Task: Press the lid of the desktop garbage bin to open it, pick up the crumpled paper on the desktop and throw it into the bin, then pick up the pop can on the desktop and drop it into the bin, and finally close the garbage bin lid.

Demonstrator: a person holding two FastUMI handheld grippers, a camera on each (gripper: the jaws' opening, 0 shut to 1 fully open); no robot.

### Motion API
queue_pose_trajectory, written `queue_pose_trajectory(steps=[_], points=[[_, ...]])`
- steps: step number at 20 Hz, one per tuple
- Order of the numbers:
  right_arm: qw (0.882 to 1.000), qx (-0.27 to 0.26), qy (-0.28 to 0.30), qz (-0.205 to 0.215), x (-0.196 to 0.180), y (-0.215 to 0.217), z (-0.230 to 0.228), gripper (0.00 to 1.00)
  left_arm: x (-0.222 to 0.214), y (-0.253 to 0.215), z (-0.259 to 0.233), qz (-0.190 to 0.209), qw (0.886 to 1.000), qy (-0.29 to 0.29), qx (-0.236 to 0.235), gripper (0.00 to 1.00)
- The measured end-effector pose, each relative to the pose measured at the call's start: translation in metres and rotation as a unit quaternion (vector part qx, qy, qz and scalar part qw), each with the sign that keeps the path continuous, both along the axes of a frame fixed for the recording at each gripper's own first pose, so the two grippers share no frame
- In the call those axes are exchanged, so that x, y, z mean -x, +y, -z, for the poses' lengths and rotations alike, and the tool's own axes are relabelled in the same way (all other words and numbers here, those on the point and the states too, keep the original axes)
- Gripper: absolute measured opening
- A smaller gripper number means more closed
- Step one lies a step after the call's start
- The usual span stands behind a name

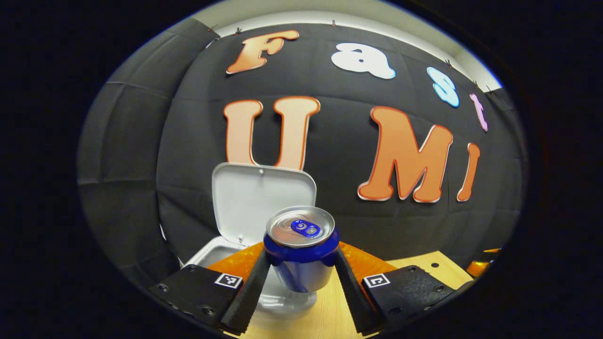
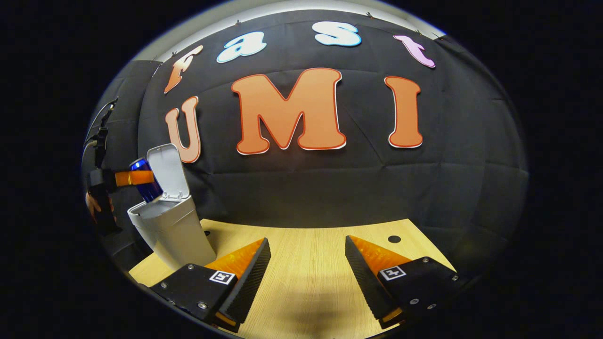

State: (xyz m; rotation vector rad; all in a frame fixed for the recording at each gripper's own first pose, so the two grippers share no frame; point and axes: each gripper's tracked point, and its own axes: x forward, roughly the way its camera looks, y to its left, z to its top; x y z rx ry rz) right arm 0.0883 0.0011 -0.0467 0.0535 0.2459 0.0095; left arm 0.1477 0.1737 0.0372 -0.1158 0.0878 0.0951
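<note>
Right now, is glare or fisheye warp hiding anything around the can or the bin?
Left gripper view: sharp, soft sheen on the pop can top, no washout. Right gripper view: the bin and left gripper sit at the warped, darker left edge, small but readable.

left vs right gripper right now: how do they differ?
The left gripper is shut on the pop can; the right gripper is open with nothing between its fingers. Left holds up by the open bin, seen in the right gripper view; right hangs low over the table. Both point toward the booth wall.
</note>
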Motion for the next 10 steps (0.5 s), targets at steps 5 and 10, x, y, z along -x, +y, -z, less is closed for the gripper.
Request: queue_pose_trajectory(steps=[5, 10], points=[[1.000, -0.002, 0.003, 0.010, 0.006, -0.004, 0.003, 0.95, -0.027, 0.048, 0.058, -0.034, 0.998, 0.047, -0.010, 0.78], [1.000, 0.001, 0.016, 0.022, 0.017, -0.014, 0.015, 0.95, -0.032, 0.060, 0.115, -0.050, 0.994, 0.096, 0.000, 0.82]])
